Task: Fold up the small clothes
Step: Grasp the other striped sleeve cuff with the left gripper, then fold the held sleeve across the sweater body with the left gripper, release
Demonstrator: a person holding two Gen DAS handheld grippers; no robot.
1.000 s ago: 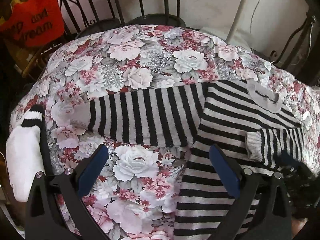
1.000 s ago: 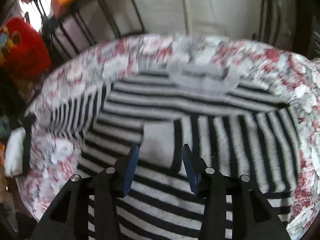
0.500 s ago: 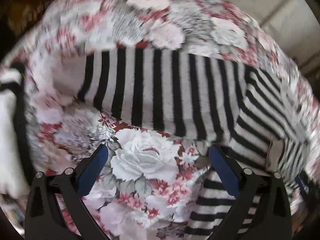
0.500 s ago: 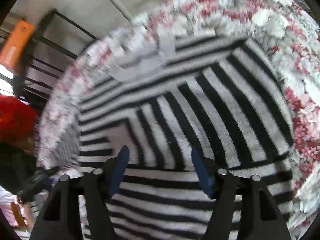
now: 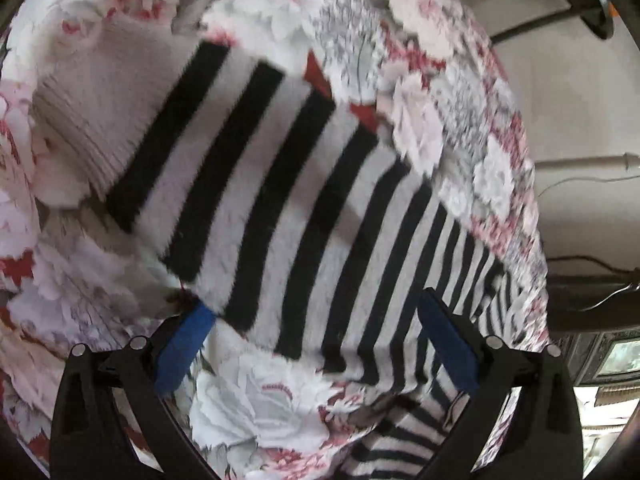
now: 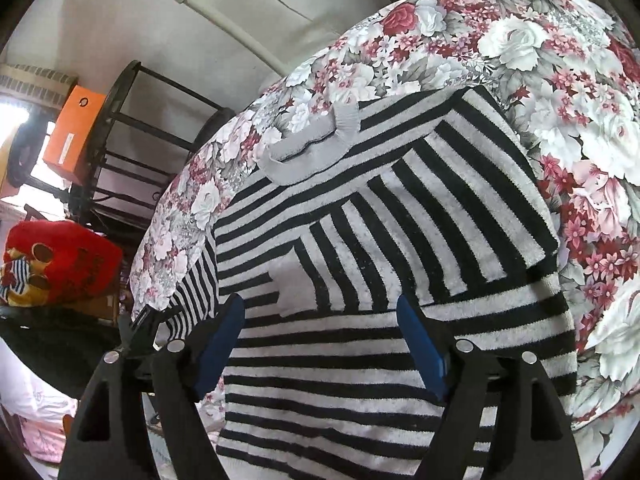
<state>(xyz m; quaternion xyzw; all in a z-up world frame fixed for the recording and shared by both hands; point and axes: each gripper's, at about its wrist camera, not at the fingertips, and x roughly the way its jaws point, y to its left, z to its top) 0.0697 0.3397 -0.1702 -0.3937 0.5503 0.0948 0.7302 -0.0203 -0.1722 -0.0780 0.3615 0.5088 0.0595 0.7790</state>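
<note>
The right gripper (image 6: 320, 344) is opening above the striped sweater (image 6: 400, 240), its blue pads clear of the cloth, nothing clamped. One sleeve (image 6: 420, 216) is lying folded across the sweater's body, which is spread on the flowered bench (image 6: 560, 80). The left gripper (image 5: 312, 344) is hovering released over the other sleeve (image 5: 260, 184), which is stretching out sideways, its plain cuff (image 5: 92, 112) at the far left.

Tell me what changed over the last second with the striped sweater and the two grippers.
The right gripper let go of the folded sleeve's cuff; its jaws are opening, nothing between them. The left gripper swung in close over the other sleeve, rolling as it came, jaws open and not yet gripping. The striped sweater stayed flat on the floral cloth, one sleeve folded across its body.
</note>
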